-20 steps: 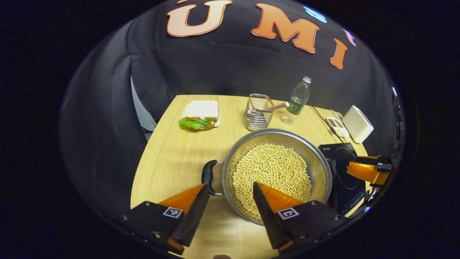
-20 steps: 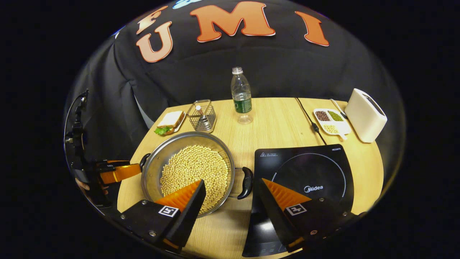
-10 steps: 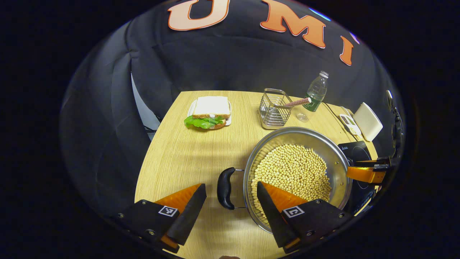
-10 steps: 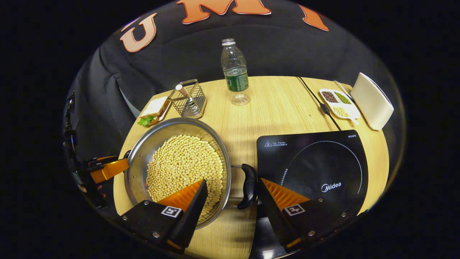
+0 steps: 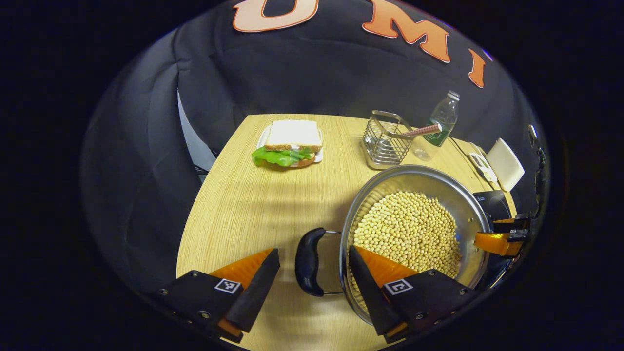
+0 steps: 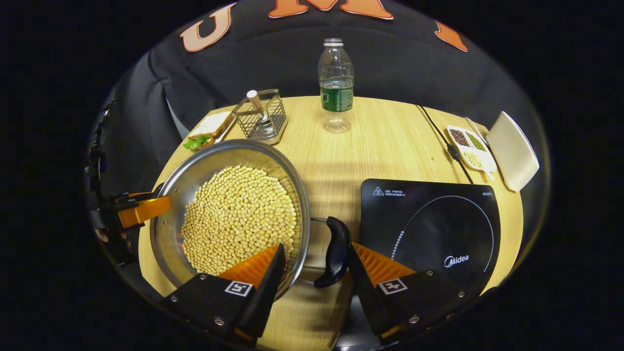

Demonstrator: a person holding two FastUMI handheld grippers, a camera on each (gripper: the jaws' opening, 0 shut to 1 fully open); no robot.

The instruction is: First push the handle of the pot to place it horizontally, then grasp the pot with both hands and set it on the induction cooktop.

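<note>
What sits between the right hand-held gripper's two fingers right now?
In the right gripper view, the pot's black side handle stands between the open fingers of the right hand-held gripper, close against the outer finger; I cannot tell if they touch.

a mock kitchen booth: black cloth wall behind a wooden table

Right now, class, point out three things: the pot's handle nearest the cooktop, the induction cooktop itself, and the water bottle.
pot handle [image 6: 335,251]: right gripper view, middle of its grip.
induction cooktop [image 6: 438,219]: right gripper view, glass inside the ring.
water bottle [image 6: 336,90]: right gripper view, its label.
</note>
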